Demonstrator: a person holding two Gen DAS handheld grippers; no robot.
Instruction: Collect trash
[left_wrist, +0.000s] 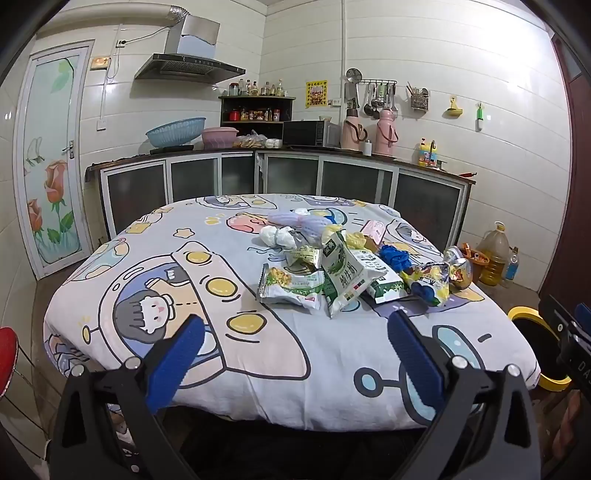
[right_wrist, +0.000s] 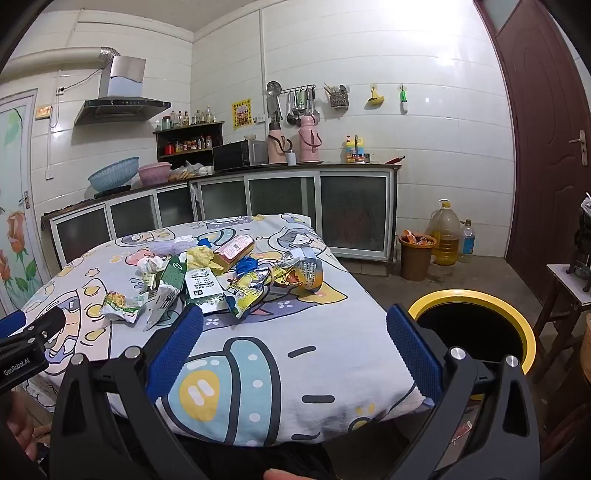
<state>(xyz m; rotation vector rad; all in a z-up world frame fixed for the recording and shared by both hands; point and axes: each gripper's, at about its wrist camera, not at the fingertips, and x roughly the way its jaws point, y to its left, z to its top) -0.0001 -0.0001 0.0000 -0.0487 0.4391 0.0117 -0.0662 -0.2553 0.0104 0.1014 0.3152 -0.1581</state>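
Both claws are held low at the near edge of the table (left_wrist: 110, 280), tilted slightly downward toward its top. The left claw (left_wrist: 295, 328) is released, its blue pads (left_wrist: 177, 354) spread wide with nothing between them; the right claw (right_wrist: 295, 325) is likewise released and empty, its blue pads (right_wrist: 413, 350) standing wide apart. The trash pile (left_wrist: 354, 266) lies on the cartoon-printed cloth past the middle of the table, ahead of the left claw and a little to its right, well apart from the fingertips. From the right wrist the same pile (right_wrist: 229, 273) lies ahead and to the left of the claw. The pile comprises a green-and-white milk pouch (left_wrist: 343, 277), a yellow-green snack wrapper (left_wrist: 291, 286), crumpled white paper (left_wrist: 277, 236), a blue crumpled item (left_wrist: 397, 256) and a pink box (right_wrist: 234, 251). A black bin with a yellow rim (right_wrist: 476, 295) stands on the floor just beside the table's right edge, partly behind the right claw's right finger. A brown waste basket (right_wrist: 415, 258) and an oil jug (right_wrist: 445, 232) stand near the cabinets beyond. Bare cloth lies between each claw and the pile.
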